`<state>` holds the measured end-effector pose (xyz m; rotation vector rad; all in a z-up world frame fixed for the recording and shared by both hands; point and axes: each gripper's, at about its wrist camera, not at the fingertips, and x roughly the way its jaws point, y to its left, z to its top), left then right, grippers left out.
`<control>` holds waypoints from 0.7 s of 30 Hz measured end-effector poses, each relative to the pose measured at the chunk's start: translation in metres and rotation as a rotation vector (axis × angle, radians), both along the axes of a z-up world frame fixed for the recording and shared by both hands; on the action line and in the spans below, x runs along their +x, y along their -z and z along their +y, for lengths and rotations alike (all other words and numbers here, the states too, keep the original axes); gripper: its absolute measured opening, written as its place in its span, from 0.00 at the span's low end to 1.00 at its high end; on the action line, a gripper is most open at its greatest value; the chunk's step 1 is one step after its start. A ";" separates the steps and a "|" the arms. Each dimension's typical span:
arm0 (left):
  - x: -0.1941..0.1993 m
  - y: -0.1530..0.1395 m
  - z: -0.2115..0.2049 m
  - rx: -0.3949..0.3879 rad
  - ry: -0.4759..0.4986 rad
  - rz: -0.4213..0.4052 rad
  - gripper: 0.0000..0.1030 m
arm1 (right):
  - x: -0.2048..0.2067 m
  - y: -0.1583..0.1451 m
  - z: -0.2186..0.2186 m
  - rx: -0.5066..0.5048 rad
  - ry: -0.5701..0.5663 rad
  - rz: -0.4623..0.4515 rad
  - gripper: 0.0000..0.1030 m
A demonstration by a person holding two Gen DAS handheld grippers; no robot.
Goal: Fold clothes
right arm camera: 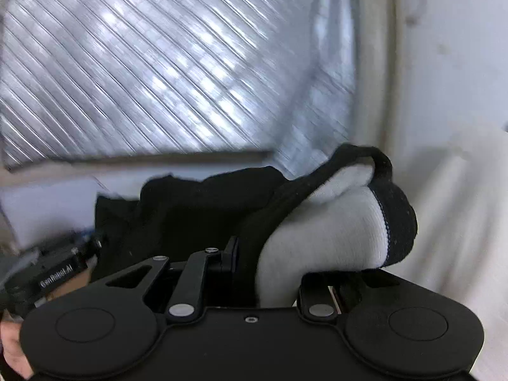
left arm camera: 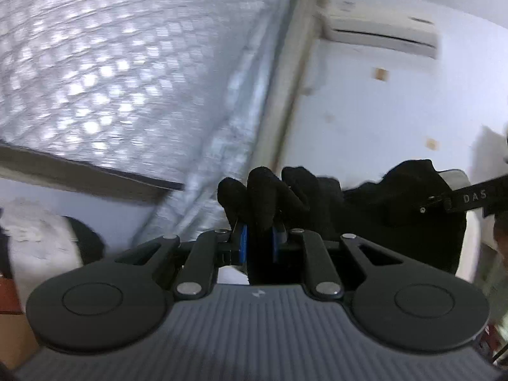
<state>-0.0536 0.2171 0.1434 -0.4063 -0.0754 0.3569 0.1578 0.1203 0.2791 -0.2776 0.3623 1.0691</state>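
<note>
Holding a black garment (left arm camera: 397, 209) aloft between both claws: left claw (left arm camera: 260, 238) clamped on bunched black cloth, right claw (right arm camera: 270, 273) pinched on its white-lined edge (right arm camera: 333, 228), likely a cuff. No fold visible, no surface in view; curtain (right arm camera: 158, 63), air conditioner (left arm camera: 381, 31) behind, nothing blocking

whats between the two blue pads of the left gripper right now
A bunched fold of the black garment sits between the left gripper's blue pads, pinched there, as the left wrist view shows.
</note>
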 end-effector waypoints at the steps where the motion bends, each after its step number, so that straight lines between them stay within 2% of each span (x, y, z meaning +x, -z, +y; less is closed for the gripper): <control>1: 0.000 0.010 0.019 -0.046 0.010 -0.012 0.13 | 0.014 0.006 0.011 0.027 -0.041 -0.004 0.20; 3: -0.001 0.030 0.057 -0.137 0.031 -0.035 0.13 | 0.041 0.030 0.037 0.023 -0.087 -0.011 0.20; 5: 0.009 0.056 0.084 -0.202 0.004 0.007 0.13 | 0.066 0.060 0.064 0.003 -0.111 -0.011 0.20; 7: 0.022 0.075 0.096 -0.206 -0.062 0.068 0.13 | 0.083 0.088 0.076 -0.008 -0.108 0.015 0.19; 10: 0.034 0.088 0.106 -0.218 -0.079 0.064 0.10 | 0.108 0.129 0.094 -0.024 -0.104 0.055 0.19; 12: 0.045 0.097 0.113 -0.261 -0.102 0.080 0.10 | 0.125 0.156 0.105 -0.032 -0.100 0.082 0.18; 14: 0.052 0.113 0.123 -0.333 -0.135 0.160 0.10 | 0.142 0.163 0.091 -0.002 -0.060 0.152 0.28; 15: 0.061 0.122 0.126 -0.349 -0.138 0.242 0.11 | 0.152 0.166 0.085 0.015 -0.014 0.210 0.45; 16: 0.072 0.128 0.123 -0.339 -0.155 0.318 0.14 | 0.162 0.170 0.079 0.032 0.032 0.269 0.57; 17: 0.081 0.132 0.118 -0.318 -0.183 0.384 0.14 | 0.172 0.173 0.072 0.052 0.076 0.326 0.58; 18: 0.084 0.130 0.113 -0.290 -0.209 0.413 0.14 | 0.178 0.175 0.062 0.088 0.108 0.378 0.60; 19: 0.084 0.125 0.108 -0.258 -0.236 0.415 0.14 | 0.183 0.176 0.056 0.111 0.125 0.431 0.64; 21: 0.083 0.113 0.097 -0.194 -0.288 0.419 0.14 | 0.186 0.178 0.041 0.188 0.189 0.536 0.64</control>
